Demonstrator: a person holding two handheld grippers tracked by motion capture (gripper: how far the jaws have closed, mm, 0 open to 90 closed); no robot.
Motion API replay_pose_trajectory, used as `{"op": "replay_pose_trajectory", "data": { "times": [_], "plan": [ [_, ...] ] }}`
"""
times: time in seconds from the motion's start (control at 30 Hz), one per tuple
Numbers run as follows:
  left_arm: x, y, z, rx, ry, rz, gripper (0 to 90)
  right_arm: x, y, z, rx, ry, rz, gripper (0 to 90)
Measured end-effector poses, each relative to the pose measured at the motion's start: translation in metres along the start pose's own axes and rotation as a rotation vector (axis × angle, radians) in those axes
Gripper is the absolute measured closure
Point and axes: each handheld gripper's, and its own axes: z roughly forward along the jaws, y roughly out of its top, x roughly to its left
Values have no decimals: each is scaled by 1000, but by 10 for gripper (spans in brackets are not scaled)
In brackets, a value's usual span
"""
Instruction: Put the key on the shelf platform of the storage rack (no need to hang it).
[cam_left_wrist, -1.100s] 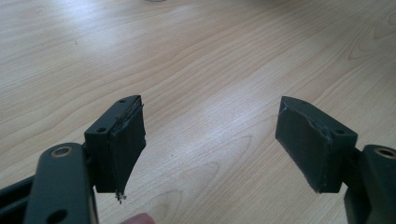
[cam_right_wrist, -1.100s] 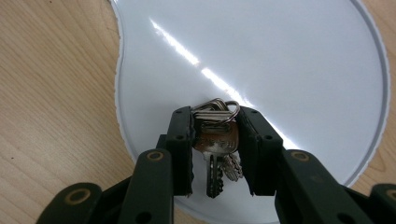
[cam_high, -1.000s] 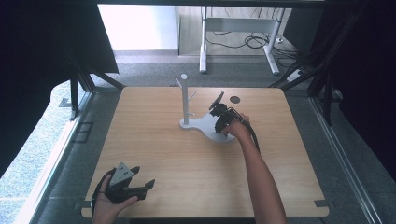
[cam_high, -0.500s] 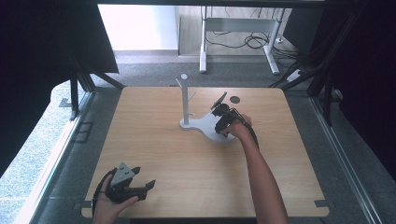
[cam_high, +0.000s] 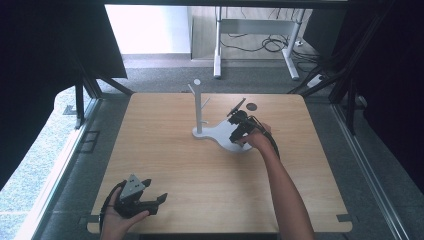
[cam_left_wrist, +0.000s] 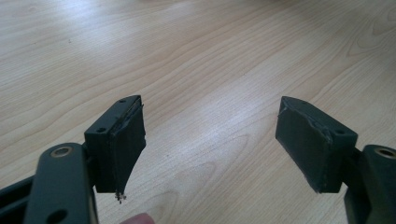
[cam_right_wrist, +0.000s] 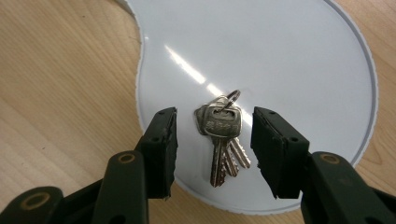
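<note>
We find the right gripper (cam_right_wrist: 212, 140) poised over a bunch of keys (cam_right_wrist: 222, 140) that lies flat on the white tray (cam_right_wrist: 280, 56) at the foot of the white peg stand (cam_high: 198, 107); its jaws have just been opening and now stand part open on either side of the keys, pads clear of the metal. We see stamped characters on the top key's head, too small to read. The left gripper (cam_left_wrist: 210, 140) rests near the front left corner of the tabletop (cam_high: 165, 145), well apart from the tray, jaws wide open with nothing between them.
</note>
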Motion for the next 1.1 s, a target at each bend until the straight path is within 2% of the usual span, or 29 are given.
{"op": "replay_pose_trajectory", "data": {
  "times": [0.2, 0.57, 0.83, 1.1],
  "plan": [
    [-2, 0, 0, 0, -2, 5, 243, 6, -10, -13, -50, 40, -18, 520],
    [-4, 1, 2, 6, -3, 12, 243, 16, -30, -34, -82, 68, -63, 521],
    [-6, 1, 2, 6, -5, 15, 243, 27, -60, -47, -111, 86, -101, 522],
    [-7, 2, 2, 4, -5, 17, 243, 36, -89, -53, -147, 107, -106, 523]
  ]
}}
